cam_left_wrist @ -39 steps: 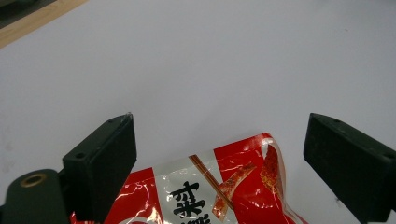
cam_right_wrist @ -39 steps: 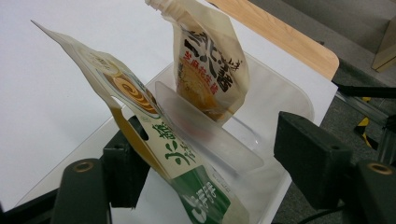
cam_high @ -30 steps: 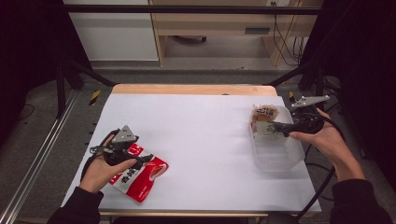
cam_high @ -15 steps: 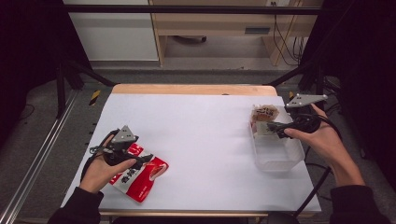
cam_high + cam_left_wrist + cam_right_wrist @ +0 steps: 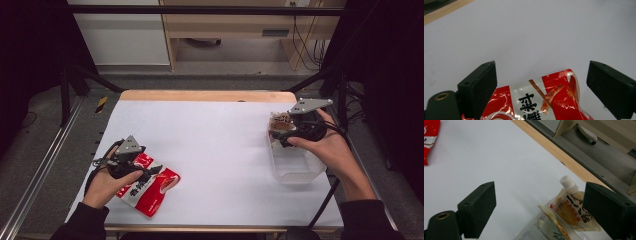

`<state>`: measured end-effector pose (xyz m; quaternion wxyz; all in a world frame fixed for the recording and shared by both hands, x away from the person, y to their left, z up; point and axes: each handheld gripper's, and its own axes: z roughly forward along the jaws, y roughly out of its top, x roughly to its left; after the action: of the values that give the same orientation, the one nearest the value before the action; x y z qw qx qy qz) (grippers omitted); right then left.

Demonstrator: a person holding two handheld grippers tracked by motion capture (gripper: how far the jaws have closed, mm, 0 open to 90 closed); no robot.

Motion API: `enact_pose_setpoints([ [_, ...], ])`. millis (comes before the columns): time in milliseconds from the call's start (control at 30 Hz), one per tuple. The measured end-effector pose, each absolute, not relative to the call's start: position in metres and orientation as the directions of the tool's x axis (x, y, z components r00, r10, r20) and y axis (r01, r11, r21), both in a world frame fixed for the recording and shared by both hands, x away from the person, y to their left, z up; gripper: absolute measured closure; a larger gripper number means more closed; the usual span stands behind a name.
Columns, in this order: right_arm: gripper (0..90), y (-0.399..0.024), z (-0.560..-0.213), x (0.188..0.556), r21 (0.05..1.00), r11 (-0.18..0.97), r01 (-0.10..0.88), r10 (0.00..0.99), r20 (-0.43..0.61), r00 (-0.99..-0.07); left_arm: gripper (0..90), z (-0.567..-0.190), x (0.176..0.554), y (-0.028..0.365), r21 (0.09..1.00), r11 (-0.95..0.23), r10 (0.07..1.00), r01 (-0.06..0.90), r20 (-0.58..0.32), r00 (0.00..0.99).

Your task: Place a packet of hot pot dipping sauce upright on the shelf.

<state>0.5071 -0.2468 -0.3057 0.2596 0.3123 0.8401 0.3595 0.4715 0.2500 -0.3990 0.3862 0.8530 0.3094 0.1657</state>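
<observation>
The left gripper (image 5: 541,87) has its jaws wide apart over the red snack bag (image 5: 544,100), low in the left gripper view. The right gripper (image 5: 539,207), jaws also apart, hangs over the clear box (image 5: 295,165) where a spout pouch (image 5: 574,207) lies, lower right.

Glossy, crinkled red-and-white plastic snack bag (image 5: 546,100) on matt, smooth white table sheet (image 5: 220,145); clear plastic tub (image 5: 295,167) with glossy spouted foil pouch (image 5: 574,212); pale wooden table edge (image 5: 200,95); matt black gripper jaws.
</observation>
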Motion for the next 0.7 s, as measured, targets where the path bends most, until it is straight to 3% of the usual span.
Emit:
enact_pose_setpoints([
  [700,15.4,-0.175,-0.337,0.500,0.758,0.576,0.307,0.639,-0.184,-0.746,7.6,-0.404,0.465,0.265,0.750,-0.508,0.689,0.423,0.060,0.722],
])
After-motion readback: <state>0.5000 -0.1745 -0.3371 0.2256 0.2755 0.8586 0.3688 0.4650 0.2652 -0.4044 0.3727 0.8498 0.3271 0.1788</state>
